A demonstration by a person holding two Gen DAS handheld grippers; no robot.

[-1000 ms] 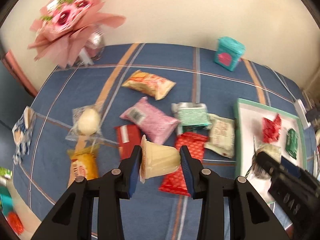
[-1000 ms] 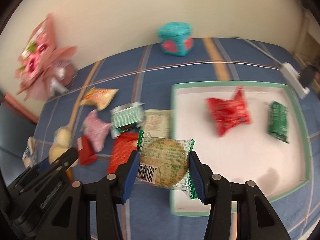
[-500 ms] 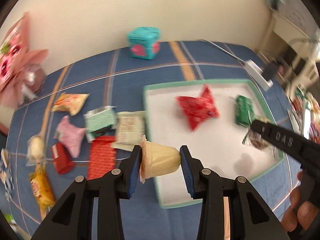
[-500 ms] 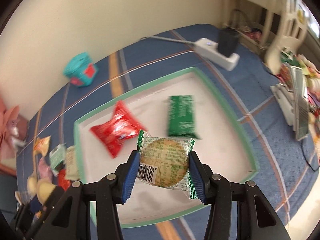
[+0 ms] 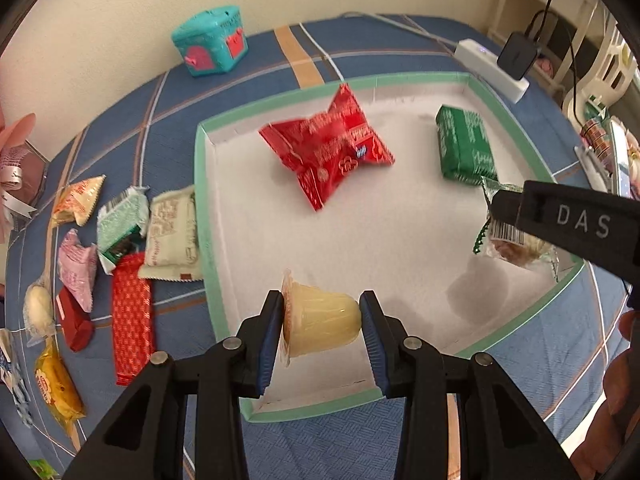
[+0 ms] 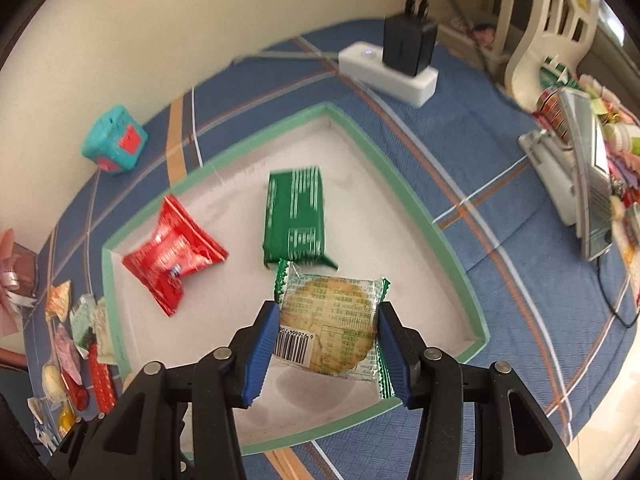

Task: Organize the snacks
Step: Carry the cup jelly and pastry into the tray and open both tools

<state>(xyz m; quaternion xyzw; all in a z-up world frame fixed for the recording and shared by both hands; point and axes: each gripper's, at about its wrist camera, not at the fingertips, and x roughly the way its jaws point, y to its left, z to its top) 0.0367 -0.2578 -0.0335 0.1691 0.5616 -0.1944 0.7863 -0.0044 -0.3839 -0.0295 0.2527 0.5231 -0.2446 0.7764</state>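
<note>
The left gripper (image 5: 322, 330) has its fingers clenched on a yellow jelly cup (image 5: 320, 326) lying sideways between them, above the tray (image 5: 202, 184). The right gripper's (image 6: 326, 334) fingers pinch a wrapped biscuit (image 6: 330, 320) by its edges over the same tray

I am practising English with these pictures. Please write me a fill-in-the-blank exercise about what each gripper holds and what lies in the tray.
1. The left gripper is shut on a pale yellow ____ cup.
2. The right gripper is shut on a wrapped round ____.
3. In the tray lie a red packet and a ____ packet.
4. Both grippers are above the ____.

Missing words: jelly; cracker; green; tray
</note>
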